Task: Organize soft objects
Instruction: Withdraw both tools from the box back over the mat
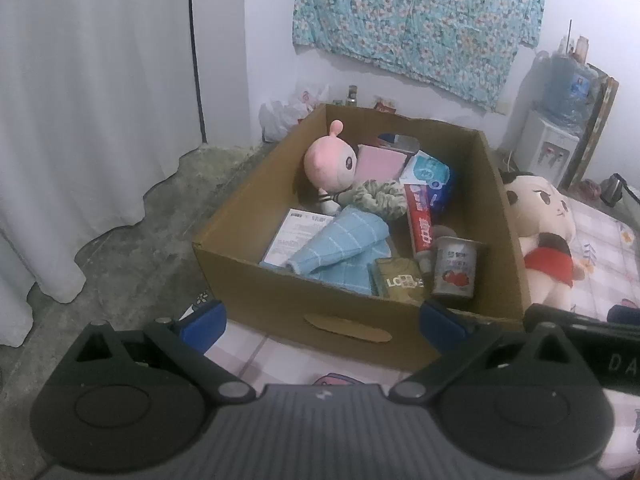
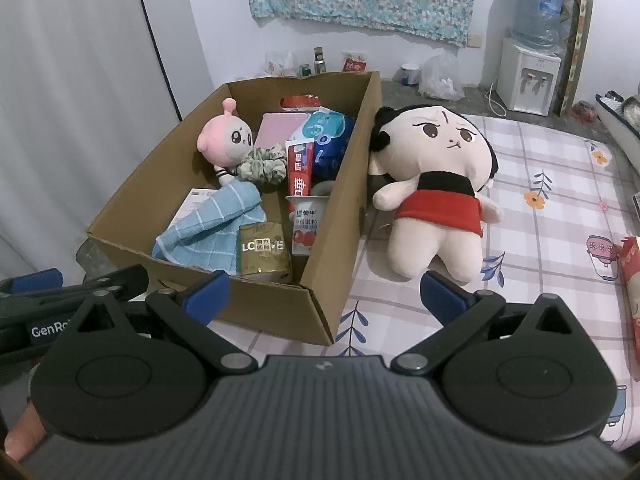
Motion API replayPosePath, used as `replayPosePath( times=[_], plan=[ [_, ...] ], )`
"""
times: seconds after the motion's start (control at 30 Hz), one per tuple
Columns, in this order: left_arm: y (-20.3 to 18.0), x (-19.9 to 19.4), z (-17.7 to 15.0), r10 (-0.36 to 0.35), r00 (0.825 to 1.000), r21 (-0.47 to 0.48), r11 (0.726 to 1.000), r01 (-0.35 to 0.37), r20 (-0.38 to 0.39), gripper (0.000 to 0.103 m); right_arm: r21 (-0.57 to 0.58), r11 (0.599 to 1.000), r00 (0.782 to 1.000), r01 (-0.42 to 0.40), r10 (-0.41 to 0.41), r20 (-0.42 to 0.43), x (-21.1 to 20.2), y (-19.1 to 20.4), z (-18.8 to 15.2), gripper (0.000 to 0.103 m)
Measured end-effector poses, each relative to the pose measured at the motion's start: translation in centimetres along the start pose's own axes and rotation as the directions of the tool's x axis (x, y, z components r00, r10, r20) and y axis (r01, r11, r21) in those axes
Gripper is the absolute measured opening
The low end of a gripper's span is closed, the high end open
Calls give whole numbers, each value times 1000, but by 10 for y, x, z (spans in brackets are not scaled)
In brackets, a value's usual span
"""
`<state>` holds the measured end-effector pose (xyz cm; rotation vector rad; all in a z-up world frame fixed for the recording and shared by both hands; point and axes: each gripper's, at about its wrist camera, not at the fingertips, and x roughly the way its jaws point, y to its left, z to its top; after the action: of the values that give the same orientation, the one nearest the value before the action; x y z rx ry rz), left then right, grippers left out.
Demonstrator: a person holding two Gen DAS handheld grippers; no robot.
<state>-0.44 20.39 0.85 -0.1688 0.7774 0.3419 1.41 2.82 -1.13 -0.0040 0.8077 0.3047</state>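
Left gripper (image 1: 322, 320) hangs just short of the near wall of the cardboard box (image 2: 132, 196), fingers spread wide and holding nothing. The box sits on the bed (image 2: 560, 184), open-topped, and holds a mixed load. At its far left lies a small pink plush doll (image 2: 226, 136), light and squashy by the look of it; the round head or the thin body should both yield to a pinch. Against it rests a green scrunchie (image 2: 262, 168), limp and likely to snag on a fingertip. In the near left, over a white printed sheet (image 2: 188, 210), lies a blue checked cloth (image 2: 212, 228), floppy; a raised fold is the best purchase, judged from its bunched edge. Right of these come the firmer goods: a gold packet (image 2: 262, 252), a red toothpaste tube (image 2: 300, 176), a yoghurt cup (image 2: 306, 226), a pink box (image 2: 278, 128) and a blue wipes pack (image 2: 330, 136). Right gripper (image 2: 324, 294) is likewise wide apart and empty, near the box's near right corner. Outside the right wall, touching it, a large plush doll in red (image 2: 436, 184) lies on the bed, bulky but compressible; an arm or leg looks the surest hold.
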Motion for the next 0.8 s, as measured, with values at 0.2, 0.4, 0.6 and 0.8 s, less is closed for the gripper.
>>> replayPosePath(
  times=[0.2, 0.4, 0.6, 0.8],
  plan=[
    [3, 4, 0, -2, 1000, -2, 1000, 2, -10, 102, -1, 1000, 1000, 3, -3, -8, 5, 1, 0, 102],
    [2, 7, 1, 3, 1000, 2, 1000, -3, -13, 102, 2, 1000, 1000, 3, -3, -13, 7, 1, 0, 102],
    [2, 8, 1, 3, 1000, 2, 1000, -3, -15, 102, 4, 1000, 1000, 8, -7, -15, 9, -1, 0, 102],
    [1, 9, 1, 2, 1000, 4, 1000, -2, -17, 102, 8, 1000, 1000, 8, -8, -21, 11, -4, 0, 102]
  ],
)
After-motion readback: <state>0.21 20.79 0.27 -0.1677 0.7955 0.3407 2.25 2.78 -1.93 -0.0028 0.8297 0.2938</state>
